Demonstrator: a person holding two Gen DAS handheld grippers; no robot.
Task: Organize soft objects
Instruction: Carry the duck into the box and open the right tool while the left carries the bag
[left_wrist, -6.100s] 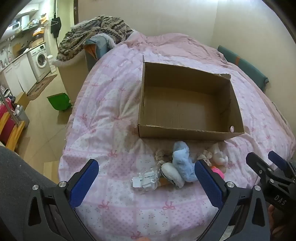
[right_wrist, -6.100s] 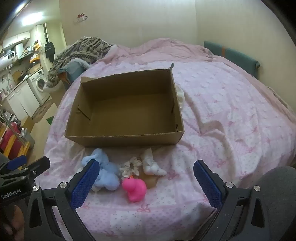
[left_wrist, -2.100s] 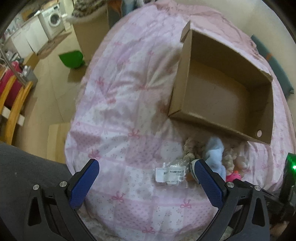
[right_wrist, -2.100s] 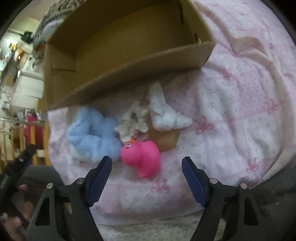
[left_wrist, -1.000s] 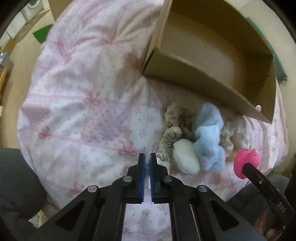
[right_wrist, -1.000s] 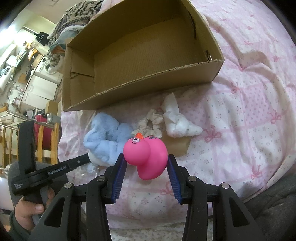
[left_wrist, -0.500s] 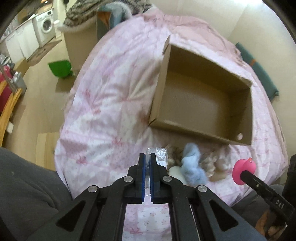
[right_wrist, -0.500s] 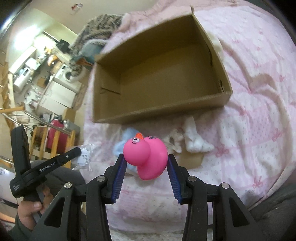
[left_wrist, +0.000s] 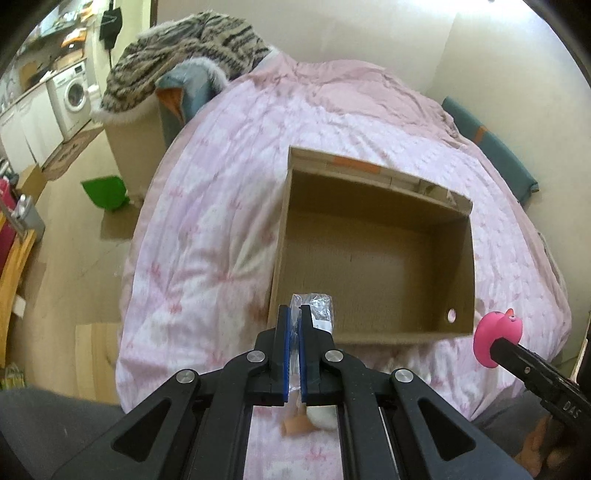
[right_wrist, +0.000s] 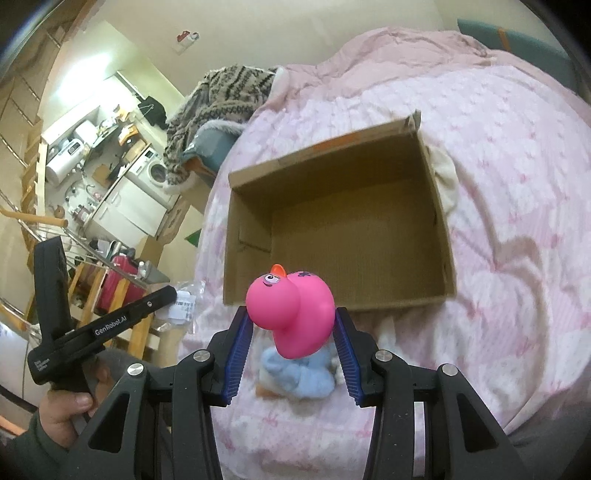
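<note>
Pink quilt (left_wrist: 221, 206) covers the bed, with an empty cardboard box (right_wrist: 439, 236) on it. Right gripper (right_wrist: 293, 325) is clamped on a pink duck (right_wrist: 291, 310) by its sides; looks squishy and light. Left gripper (left_wrist: 294, 325) is pinched tight on a crinkly plastic bag (left_wrist: 320, 308), probably slippery, so grab deep. Both hang just short of the box. Blue fluffy thing (right_wrist: 295, 376) below is half hidden.

Both grippers are now carrying their loads clear of the bedspread (left_wrist: 207, 236): the left gripper (left_wrist: 294, 317), earlier open over the clear plastic packet (left_wrist: 317, 308), is pinching it, and the right gripper (right_wrist: 293, 321) is clamping the pink duck (right_wrist: 291, 312), both raised toward the cardboard box (left_wrist: 373, 336).
</note>
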